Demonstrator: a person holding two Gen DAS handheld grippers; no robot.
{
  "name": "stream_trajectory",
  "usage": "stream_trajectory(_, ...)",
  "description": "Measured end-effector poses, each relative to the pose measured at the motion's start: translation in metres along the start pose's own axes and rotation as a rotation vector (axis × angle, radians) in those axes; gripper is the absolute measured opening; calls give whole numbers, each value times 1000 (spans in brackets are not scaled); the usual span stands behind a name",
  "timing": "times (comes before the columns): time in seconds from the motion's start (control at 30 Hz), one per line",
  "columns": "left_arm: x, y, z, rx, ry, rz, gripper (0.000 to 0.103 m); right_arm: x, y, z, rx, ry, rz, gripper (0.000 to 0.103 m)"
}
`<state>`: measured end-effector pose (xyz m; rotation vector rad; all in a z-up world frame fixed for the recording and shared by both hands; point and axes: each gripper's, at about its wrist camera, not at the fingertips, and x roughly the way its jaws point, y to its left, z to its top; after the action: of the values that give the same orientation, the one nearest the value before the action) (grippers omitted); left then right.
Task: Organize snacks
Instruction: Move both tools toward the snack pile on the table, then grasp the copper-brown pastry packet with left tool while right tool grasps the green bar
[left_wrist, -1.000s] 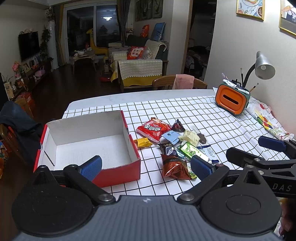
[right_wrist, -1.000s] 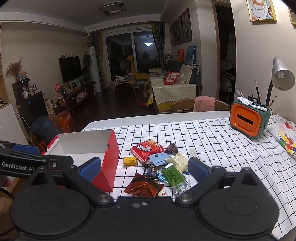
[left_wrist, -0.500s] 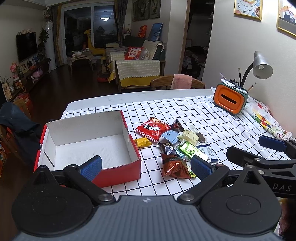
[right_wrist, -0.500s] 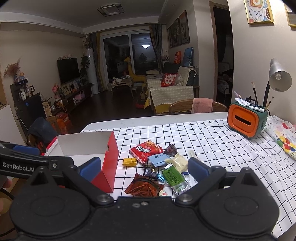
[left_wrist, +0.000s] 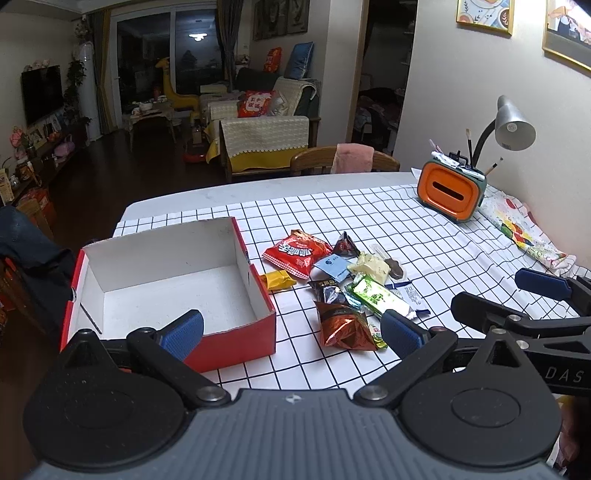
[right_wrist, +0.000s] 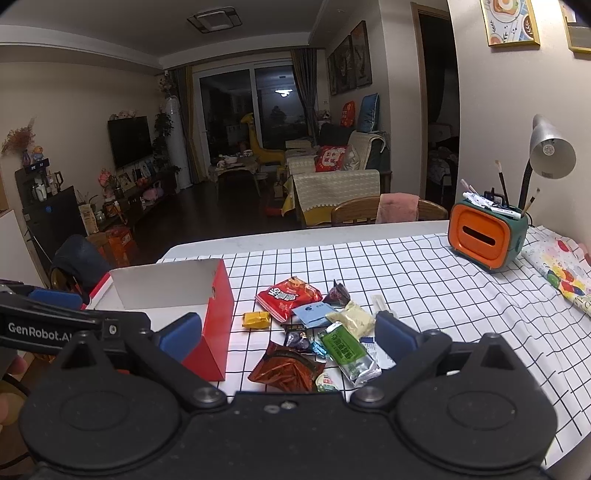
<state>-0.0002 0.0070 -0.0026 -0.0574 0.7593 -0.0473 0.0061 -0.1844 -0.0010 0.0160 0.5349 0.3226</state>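
Note:
An empty red box with a white inside (left_wrist: 173, 284) sits at the table's left; it also shows in the right wrist view (right_wrist: 218, 317). A pile of snacks lies to its right: a red packet (left_wrist: 295, 253), a yellow candy (left_wrist: 279, 279), a green bar (left_wrist: 380, 297), a copper foil bag (left_wrist: 341, 326). In the right wrist view I see the red packet (right_wrist: 288, 297), the green bar (right_wrist: 347, 352) and the copper foil bag (right_wrist: 288, 367). My left gripper (left_wrist: 291, 330) is open and empty above the near table edge. My right gripper (right_wrist: 288, 334) is open and empty, just short of the pile.
An orange and green pen holder (left_wrist: 448, 194) and a grey desk lamp (left_wrist: 511, 123) stand at the back right by the wall. A patterned cloth (left_wrist: 524, 232) lies along the right edge. A wooden chair with a pink cloth (left_wrist: 345, 162) stands behind the table.
Both grippers have drawn back and tilted up a little, so the views show slightly more of the room. Nothing on the table has moved.

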Motion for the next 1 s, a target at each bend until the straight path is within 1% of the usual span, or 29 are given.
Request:
stream_trajectory(0.2,12,-7,1,-19,-9,-36,103,6,-9,-1,-3,18,-3,100)
stream_trajectory(0.3,21,-12,2,-17,-3,-35,103,15,-17,-2,-2,39,3,99)
stream_trajectory(0.33,23,-14,3,-29,-18,-45,103,18,-22,-3,2,49,4,99)
stream_trajectory(0.43,32,-21,5,-22,-5,-35,103,31,-37,-5,5,86,12,98)
stream_trajectory(0.6,49,-35,8,-3,46,-27,103,51,-61,-9,-5,140,16,94)
stream_trajectory(0.7,61,-44,9,19,59,-10,103,62,-74,-12,-20,162,34,92)
stream_trajectory(0.9,90,-63,14,33,115,26,103,92,-95,-18,-100,210,64,88)
stream_trajectory(1.0,111,-71,16,39,154,33,103,110,-102,-22,-157,240,96,85)
